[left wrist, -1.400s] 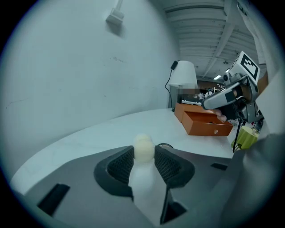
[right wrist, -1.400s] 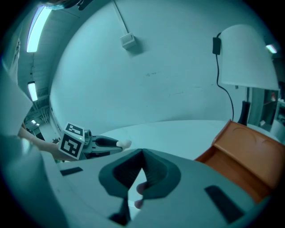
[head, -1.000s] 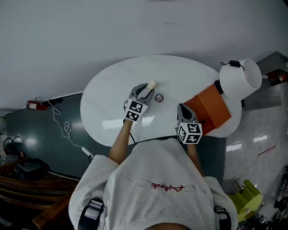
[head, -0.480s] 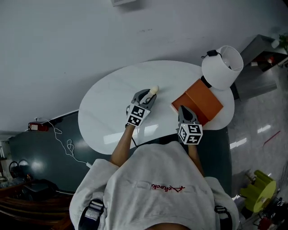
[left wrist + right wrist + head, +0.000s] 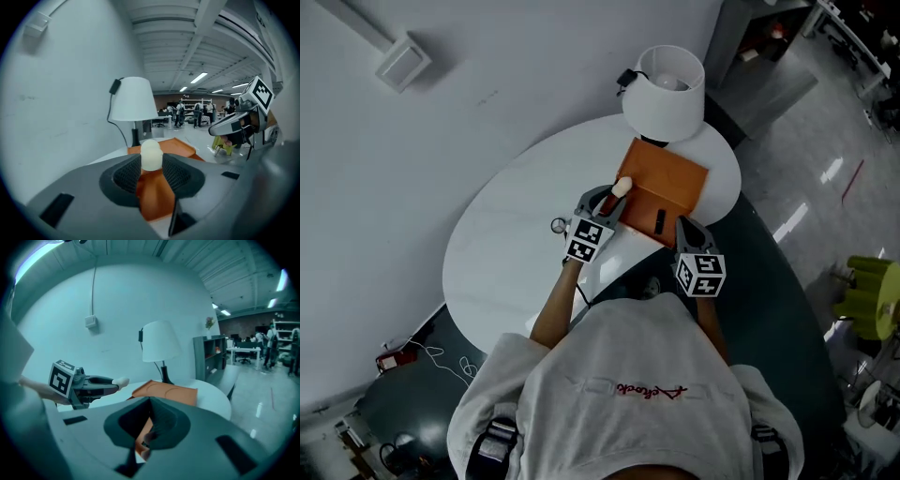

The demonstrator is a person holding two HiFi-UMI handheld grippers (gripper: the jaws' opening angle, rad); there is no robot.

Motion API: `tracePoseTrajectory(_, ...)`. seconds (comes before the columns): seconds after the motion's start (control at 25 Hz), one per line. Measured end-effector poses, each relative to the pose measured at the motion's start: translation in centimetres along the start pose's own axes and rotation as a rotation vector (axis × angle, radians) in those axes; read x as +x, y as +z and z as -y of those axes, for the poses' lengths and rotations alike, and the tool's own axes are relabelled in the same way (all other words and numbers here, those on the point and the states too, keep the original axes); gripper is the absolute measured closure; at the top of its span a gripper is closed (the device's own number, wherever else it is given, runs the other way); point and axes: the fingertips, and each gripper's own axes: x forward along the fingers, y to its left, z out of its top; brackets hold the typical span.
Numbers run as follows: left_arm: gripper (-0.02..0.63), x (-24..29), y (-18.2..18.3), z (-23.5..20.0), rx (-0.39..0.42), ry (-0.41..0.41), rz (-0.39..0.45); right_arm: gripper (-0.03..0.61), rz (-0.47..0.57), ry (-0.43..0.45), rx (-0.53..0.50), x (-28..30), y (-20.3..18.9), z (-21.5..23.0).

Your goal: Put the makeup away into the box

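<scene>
Twin grippers close in on an orange box (image 5: 670,183) on a white table (image 5: 516,262). Well to the left of the box, a small round piece (image 5: 559,225) lies alone on the tabletop; what it is cannot be made out. Nearer the box, the left gripper (image 5: 609,199) has its pads clenched on a cream makeup sponge (image 5: 622,187). The sponge's rounded tip pokes out past the jaws and hangs over the box's left edge, seemingly carried there to go inside. The box appears to have its lid down, with a dark clasp (image 5: 660,221) on its near edge, so nothing can drop in yet. Just right of that clasp, the right gripper (image 5: 684,225) points at the box's near side with its jaws together and nothing between them, apparently kept free to work the lid. Beyond the box stands a white lamp (image 5: 668,82).
</scene>
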Motion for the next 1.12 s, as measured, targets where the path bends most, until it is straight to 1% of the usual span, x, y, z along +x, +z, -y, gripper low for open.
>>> tracePoseTrajectory(0.08,0.469,2.0,0.5,2.2,0.038,-0.072,-0.006,0.558,0.005,-0.059,0.032,-1.5,-0.7,2.0)
tracePoseTrajectory(0.16,0.469,3.5,0.9,4.0,0.065,-0.120,-0.015,0.558,0.006,-0.095,0.053,-2.6,-1.3,3.5)
tracePoseTrajectory(0.28,0.469,4.9,0.9,5.9,0.109,-0.180,-0.040,0.558,0.004,-0.127,0.080,-3.5,-1.8,5.1)
tracePoseTrajectory(0.4,0.469,5.4,0.0,7.2,0.186,-0.239,-0.078,0.558,0.000,-0.137,0.096,-3.7,-2.2,5.6)
tracePoseTrajectory(0.48,0.469,5.5,-0.8,7.9,0.288,-0.278,-0.110,0.558,-0.003,-0.132,0.100,-3.5,-2.4,5.6)
tracePoseTrajectory(0.72,0.469,4.9,-4.6,9.7,0.744,-0.415,-0.242,0.558,-0.021,-0.115,0.099,-2.4,-2.5,5.0)
tracePoseTrajectory(0.8,0.469,4.8,-5.6,10.1,0.847,-0.449,-0.273,0.558,-0.027,-0.111,0.099,-2.2,-2.7,4.8)
tracePoseTrajectory(0.84,0.469,4.9,-6.0,10.2,0.874,-0.460,-0.281,0.558,-0.030,-0.111,0.098,-2.1,-2.7,4.8)
tracePoseTrajectory(0.88,0.469,5.0,-6.3,10.3,0.881,-0.467,-0.286,0.558,-0.032,-0.111,0.099,-2.0,-2.8,4.7)
tracePoseTrajectory(0.92,0.469,5.1,-6.3,10.3,0.871,-0.472,-0.286,0.558,-0.034,-0.111,0.099,-2.0,-2.8,4.7)
tracePoseTrajectory(1.08,0.465,5.4,-5.9,10.5,0.784,-0.491,-0.271,0.558,-0.040,-0.118,0.106,-1.9,-3.0,5.0)
tracePoseTrajectory(1.12,0.450,5.5,-5.9,10.6,0.768,-0.495,-0.268,0.558,-0.041,-0.119,0.107,-1.9,-3.0,5.1)
